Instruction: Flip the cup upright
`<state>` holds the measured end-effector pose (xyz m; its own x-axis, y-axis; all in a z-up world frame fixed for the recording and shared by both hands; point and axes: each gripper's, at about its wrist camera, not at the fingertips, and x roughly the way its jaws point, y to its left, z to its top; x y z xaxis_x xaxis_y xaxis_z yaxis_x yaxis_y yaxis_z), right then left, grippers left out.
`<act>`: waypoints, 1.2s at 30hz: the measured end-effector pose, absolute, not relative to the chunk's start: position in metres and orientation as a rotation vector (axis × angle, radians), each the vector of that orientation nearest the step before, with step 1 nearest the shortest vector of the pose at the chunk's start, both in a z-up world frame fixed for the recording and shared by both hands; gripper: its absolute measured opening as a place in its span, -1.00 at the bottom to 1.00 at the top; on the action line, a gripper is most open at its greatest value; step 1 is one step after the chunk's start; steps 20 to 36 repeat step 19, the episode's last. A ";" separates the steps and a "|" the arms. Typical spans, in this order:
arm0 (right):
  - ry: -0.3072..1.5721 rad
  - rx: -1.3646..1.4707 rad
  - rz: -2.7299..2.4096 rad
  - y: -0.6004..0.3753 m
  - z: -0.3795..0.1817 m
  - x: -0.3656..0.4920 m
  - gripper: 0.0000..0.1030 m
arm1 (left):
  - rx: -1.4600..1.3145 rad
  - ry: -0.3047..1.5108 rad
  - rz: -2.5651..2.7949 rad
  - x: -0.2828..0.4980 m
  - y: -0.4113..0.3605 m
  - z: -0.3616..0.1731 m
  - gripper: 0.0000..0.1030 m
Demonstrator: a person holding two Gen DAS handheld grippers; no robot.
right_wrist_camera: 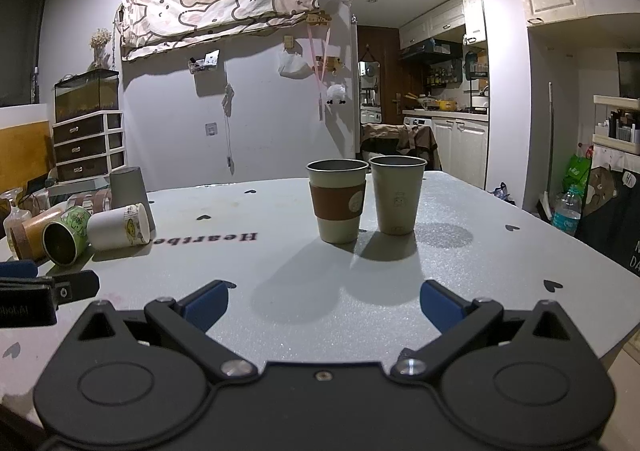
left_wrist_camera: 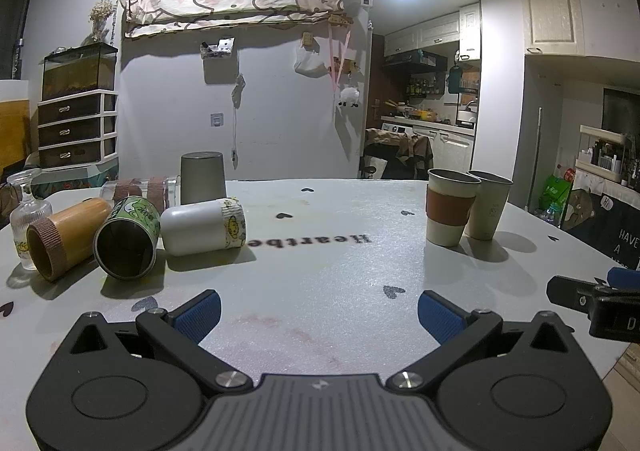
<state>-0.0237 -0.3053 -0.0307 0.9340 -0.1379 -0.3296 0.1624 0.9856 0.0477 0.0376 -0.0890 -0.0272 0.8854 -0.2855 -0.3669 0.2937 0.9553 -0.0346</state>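
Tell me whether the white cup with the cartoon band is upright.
Tipped: the white cup lies on its side on the table, closed base facing left.

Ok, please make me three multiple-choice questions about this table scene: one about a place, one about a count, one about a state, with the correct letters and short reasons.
1. Where does the inverted grey cup stand?
A. behind the cups that lie on their sides
B. between the two upright cups
C. between the left gripper's fingers

2. How many cups stand upright, mouth up, on the right of the table?
A. one
B. two
C. four

3. In what state is the left gripper?
A. shut on a cup
B. shut on nothing
C. open, holding nothing

Answers: 1 A, it stands behind the white cup. 2 B, the sleeved cup and plain cup. 3 C, only bare table lies between its fingers.
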 end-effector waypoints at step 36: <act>0.338 0.070 -0.154 -0.304 -0.033 -0.024 1.00 | 0.021 0.378 -0.298 0.037 -0.089 -0.028 1.00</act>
